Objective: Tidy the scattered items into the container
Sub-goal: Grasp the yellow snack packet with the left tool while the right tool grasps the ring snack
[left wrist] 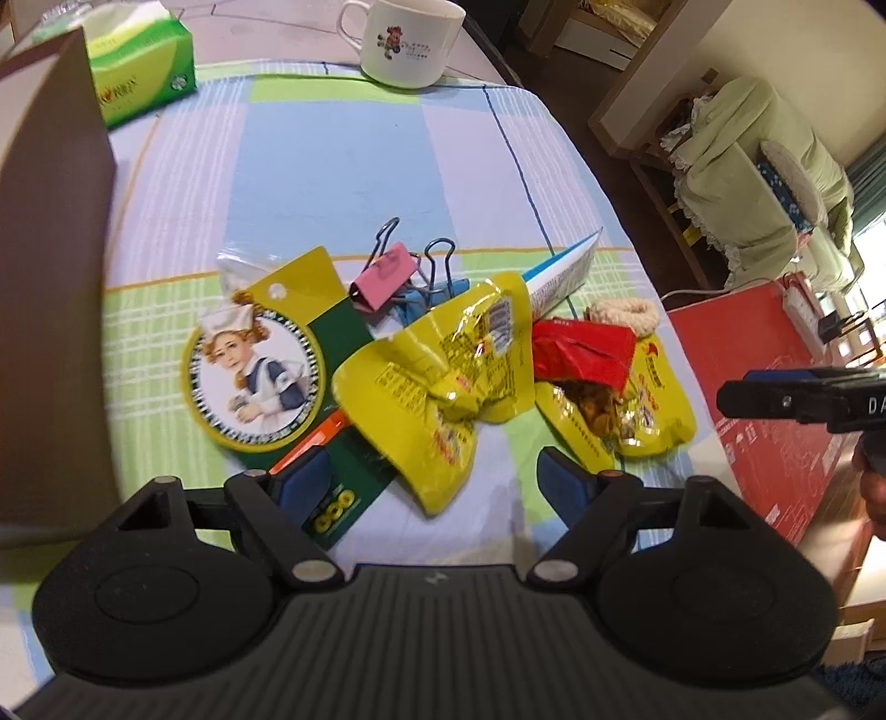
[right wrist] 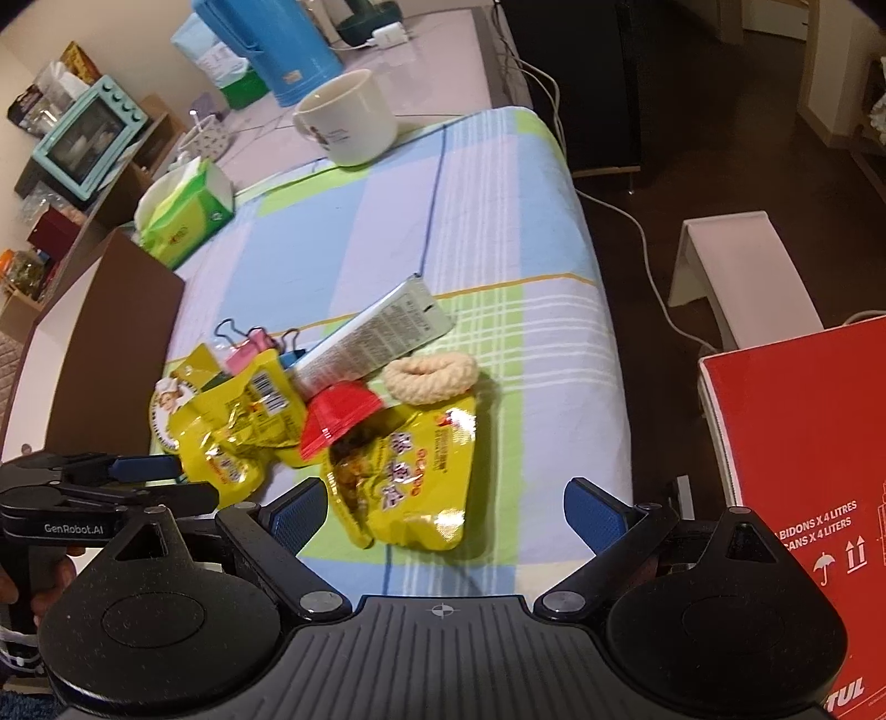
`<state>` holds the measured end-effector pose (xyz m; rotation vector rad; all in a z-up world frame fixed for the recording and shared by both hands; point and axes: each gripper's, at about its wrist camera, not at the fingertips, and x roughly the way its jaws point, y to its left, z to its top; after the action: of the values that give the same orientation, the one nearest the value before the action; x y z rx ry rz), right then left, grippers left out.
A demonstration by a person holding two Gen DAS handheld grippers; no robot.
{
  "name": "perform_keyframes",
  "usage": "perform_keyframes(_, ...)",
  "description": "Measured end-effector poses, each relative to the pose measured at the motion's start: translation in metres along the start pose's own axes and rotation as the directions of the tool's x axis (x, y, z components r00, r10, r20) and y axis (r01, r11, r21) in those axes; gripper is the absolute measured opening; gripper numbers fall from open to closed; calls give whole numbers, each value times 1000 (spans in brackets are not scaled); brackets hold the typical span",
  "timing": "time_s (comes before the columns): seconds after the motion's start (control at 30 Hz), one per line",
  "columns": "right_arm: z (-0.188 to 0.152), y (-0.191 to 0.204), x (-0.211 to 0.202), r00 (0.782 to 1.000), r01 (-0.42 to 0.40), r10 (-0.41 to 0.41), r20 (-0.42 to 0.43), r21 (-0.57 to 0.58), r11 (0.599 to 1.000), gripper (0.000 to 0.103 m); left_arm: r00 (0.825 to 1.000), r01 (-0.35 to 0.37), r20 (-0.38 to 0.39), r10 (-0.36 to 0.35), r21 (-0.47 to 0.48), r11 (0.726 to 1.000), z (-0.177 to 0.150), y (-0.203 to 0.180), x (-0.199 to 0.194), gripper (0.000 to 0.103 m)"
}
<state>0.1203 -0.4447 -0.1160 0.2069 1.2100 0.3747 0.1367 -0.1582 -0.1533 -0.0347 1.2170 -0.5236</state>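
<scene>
A heap of small items lies on the checked cloth: two yellow snack packets [left wrist: 437, 387] [right wrist: 410, 476], a red wrapper [left wrist: 581, 354] [right wrist: 338, 415], a green card with a portrait [left wrist: 260, 360], pink and blue binder clips [left wrist: 387, 277] [right wrist: 249, 343], a tube [right wrist: 376, 338] and a rope ring [right wrist: 432, 374]. The brown container [left wrist: 55, 277] [right wrist: 111, 343] stands to the left. My left gripper [left wrist: 437, 482] is open just short of the crumpled yellow packet. My right gripper [right wrist: 448, 507] is open over the near yellow packet, empty.
A white mug [left wrist: 404, 39] [right wrist: 349, 122] and a green tissue pack [left wrist: 144, 72] [right wrist: 188, 205] sit at the far end of the table. A red carton [right wrist: 803, 498] stands on the floor to the right. A blue jug [right wrist: 277, 44] is behind.
</scene>
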Motion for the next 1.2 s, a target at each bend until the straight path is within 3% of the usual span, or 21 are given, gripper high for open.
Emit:
perform_keyframes(0.23,9,-6,10,1000,9,-8,-13,11,1000,95,999,31,14,-31,-49,998,10,6,20,76)
perform_keyframes(0.33,14,-7,14,1000,8,-8,-17,7,1000,95,1000,5,28,-4,-44,999,12,3,21,61)
perform_keyframes(0.37,15,-6,15,1000,7,-7,-16,2,1000,95,999,-9,34,10,-33,999,13,2,21,44)
perform_keyframes(0.43,18,-5,17,1000,4,-4,-14,-9,1000,95,999,-15,31,16,-16,1000,14,2,23,22)
perform_keyframes(0.67,24,-1,18,1000,-10,11,3,-60,998,95,997,11,79,-12,7,1000,9,2,0,7)
perform_keyframes(0.9,30,4,16,1000,-20,22,20,-108,994,95,992,81,91,-83,22,996,3,5,-21,2)
perform_keyframes(1.07,32,11,16,999,-19,23,25,-148,989,95,992,82,101,-79,-33,996,10,11,-11,15)
perform_keyframes(1.13,34,14,15,999,-20,25,29,-167,986,95,990,111,97,-104,-72,991,14,16,-2,15)
perform_keyframes(1.17,34,16,15,999,-20,26,30,-176,984,95,989,125,90,-118,-81,989,16,18,3,8)
perform_keyframes(1.2,35,17,15,999,-20,26,32,-188,982,95,988,136,88,-129,-83,987,17,19,6,8)
